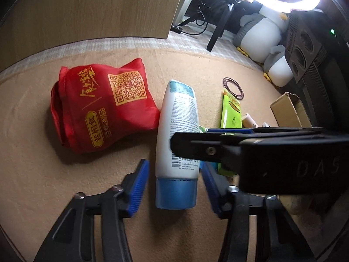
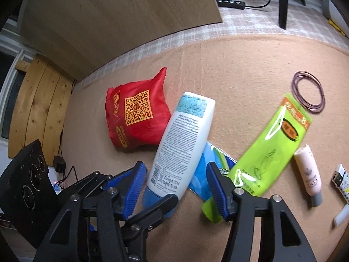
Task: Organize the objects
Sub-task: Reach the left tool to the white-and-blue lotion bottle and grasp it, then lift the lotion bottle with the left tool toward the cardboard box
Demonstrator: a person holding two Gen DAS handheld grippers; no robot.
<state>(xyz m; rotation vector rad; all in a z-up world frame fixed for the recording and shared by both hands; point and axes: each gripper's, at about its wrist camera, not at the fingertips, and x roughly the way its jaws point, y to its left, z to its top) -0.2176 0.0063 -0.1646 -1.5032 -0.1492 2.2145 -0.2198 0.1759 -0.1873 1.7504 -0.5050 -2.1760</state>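
A white tube with a blue cap [image 1: 177,131] [image 2: 183,139] lies on the tan mat, cap end toward me. My left gripper [image 1: 174,168] straddles the cap end; both blue pads stand slightly off the tube, so it is open. My right gripper [image 2: 174,167] also brackets the tube's lower end, with a clear gap on its right side, and it is open too. Its black finger [image 1: 196,150] crosses over the tube in the left wrist view. A red cloth bag [image 1: 104,109] [image 2: 135,120] rests just left of the tube.
A green pouch [image 2: 270,152] and a blue packet [image 2: 205,174] lie right of the tube. Further right are a small pink tube [image 2: 308,172] and brown hair ties [image 2: 308,91]. A cardboard box [image 1: 290,111] stands at the mat's right edge. A wooden board [image 1: 98,6] lies behind the mat.
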